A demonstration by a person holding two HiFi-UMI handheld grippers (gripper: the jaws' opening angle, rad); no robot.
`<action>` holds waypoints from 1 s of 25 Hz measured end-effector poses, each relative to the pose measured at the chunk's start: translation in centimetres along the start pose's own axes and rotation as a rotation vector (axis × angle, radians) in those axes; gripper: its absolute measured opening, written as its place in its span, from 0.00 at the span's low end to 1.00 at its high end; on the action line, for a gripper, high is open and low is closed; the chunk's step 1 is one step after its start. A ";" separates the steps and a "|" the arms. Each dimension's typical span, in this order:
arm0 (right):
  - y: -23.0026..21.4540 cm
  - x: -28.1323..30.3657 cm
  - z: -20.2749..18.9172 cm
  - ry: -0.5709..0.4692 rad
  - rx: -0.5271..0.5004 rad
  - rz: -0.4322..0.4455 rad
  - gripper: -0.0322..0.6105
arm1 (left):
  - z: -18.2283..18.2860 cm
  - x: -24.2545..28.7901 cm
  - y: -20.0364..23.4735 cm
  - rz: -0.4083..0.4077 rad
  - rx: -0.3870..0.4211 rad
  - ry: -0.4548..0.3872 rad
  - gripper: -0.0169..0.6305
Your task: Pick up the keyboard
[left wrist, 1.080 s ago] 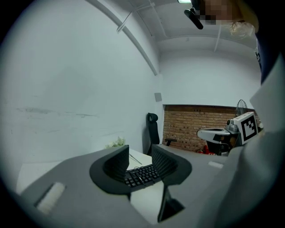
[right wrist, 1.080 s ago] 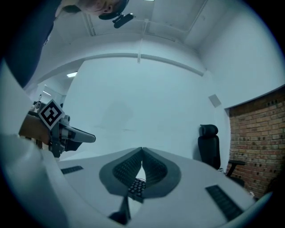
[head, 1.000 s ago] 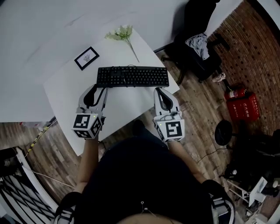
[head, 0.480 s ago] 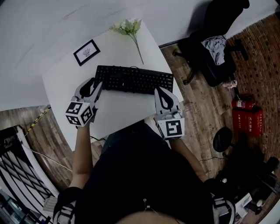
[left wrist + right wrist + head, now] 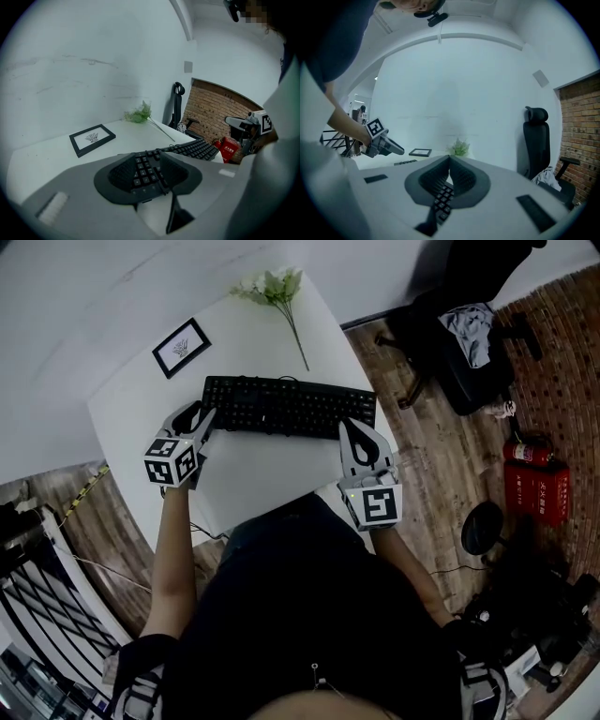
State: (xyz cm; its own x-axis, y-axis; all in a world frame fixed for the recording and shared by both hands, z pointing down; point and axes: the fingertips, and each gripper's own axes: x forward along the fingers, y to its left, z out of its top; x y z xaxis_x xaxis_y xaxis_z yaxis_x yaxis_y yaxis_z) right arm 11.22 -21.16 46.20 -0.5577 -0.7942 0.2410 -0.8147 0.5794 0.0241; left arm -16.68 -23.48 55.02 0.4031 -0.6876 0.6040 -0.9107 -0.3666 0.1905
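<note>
A black keyboard (image 5: 289,407) lies across the white table (image 5: 253,474). My left gripper (image 5: 202,416) hovers at the keyboard's left end, open. In the left gripper view the keyboard (image 5: 187,150) runs away to the right, its end keys showing in the wide gap of the left gripper (image 5: 149,169). My right gripper (image 5: 352,427) is at the keyboard's right front corner, shut with nothing in it. In the right gripper view the tips of the right gripper (image 5: 449,158) meet, with keys (image 5: 443,201) visible below them.
A framed picture (image 5: 181,347) and a sprig of flowers (image 5: 274,287) lie behind the keyboard. A black office chair (image 5: 464,324) with cloth on it stands right of the table. Red fire-extinguisher boxes (image 5: 536,486) sit on the wooden floor.
Both grippers have come forward and down to the keyboard's two ends, the left one swinging out to the left end. The right gripper stays shut.
</note>
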 end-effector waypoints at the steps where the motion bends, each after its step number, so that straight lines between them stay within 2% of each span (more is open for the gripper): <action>1: 0.0 0.1 0.0 0.001 -0.002 -0.001 0.07 | -0.3 0.2 0.4 0.000 -0.006 0.014 0.29; 9: -0.3 0.4 -1.0 0.043 0.007 -0.038 0.07 | -3.5 2.0 2.9 -0.026 -0.049 0.133 0.31; 11: -0.4 0.1 -1.5 0.064 0.027 -0.051 0.07 | -4.0 2.3 3.3 -0.030 -0.068 0.145 0.32; 18: 0.2 0.2 -1.6 0.061 0.003 -0.052 0.07 | -5.2 3.2 4.3 -0.070 -0.118 0.187 0.35; 25: 0.3 0.1 -2.0 0.074 0.005 -0.074 0.07 | -5.9 3.8 4.8 -0.157 -0.208 0.220 0.39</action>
State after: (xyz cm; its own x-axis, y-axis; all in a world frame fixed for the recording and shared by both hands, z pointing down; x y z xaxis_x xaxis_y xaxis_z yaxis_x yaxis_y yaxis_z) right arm 11.26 -20.68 48.17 -0.4825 -0.8191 0.3102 -0.8543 0.5183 0.0396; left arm -20.09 -24.15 62.79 0.5316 -0.4730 0.7027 -0.8470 -0.3063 0.4346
